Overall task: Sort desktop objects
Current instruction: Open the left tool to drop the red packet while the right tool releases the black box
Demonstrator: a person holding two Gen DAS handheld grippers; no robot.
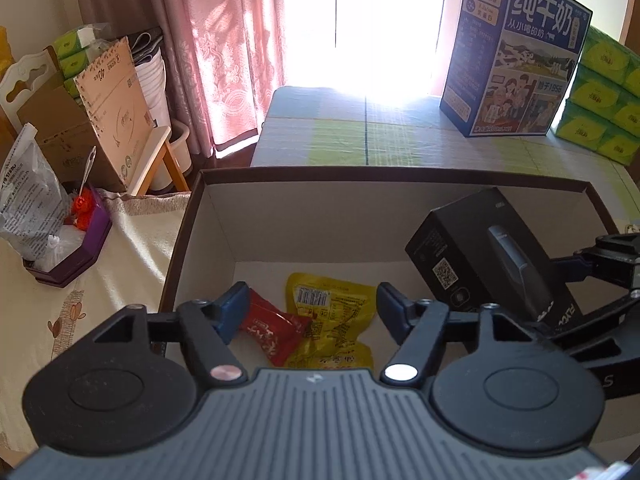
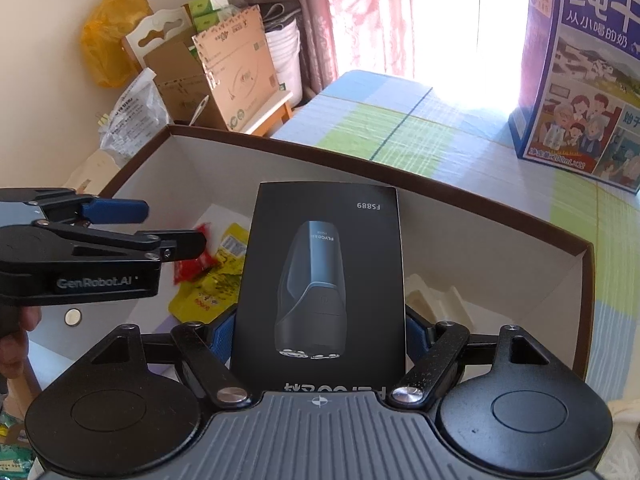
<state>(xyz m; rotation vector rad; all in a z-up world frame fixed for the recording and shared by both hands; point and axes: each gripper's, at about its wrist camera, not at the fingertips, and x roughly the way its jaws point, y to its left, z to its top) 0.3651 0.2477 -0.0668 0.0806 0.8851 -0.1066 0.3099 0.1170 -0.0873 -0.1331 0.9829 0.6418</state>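
My right claw (image 2: 318,336) is clamped on a black box (image 2: 320,280), one blue pad against each side. Its face reads "FS889" and shows a grey shaver marked "FLYCO"; the large print at its near end is cut off by my claw's body. I hold the box over the brown-rimmed carton (image 2: 440,184), above its right half. From the left wrist view the same box (image 1: 480,256) shows a QR code on its side, with small print too fine to read.

My left claw (image 1: 308,312) stands wide open and grips nothing, hanging over the carton's (image 1: 360,172) left half. Seen from the right wrist, its (image 2: 160,228) side plate reads "GenRobot.AI".

On the carton floor under it lie two snack packets, touching: one red packet (image 1: 272,328) with white script I cannot make out, and one yellow packet (image 1: 332,320) with a barcode and fine print. A small round silvery disc (image 2: 73,317) lies on the floor nearer the carton's left wall. Something pale and blocky (image 2: 436,300) sits behind the box, mostly hidden.

Beyond the carton's far rim, on the checked cloth (image 1: 360,136), stands one blue milk case (image 1: 516,52) printed "纯牛奶" and "从小喝的奶". Just right of it, green tissue packs (image 1: 604,92) are stacked, partly cut off by the frame.
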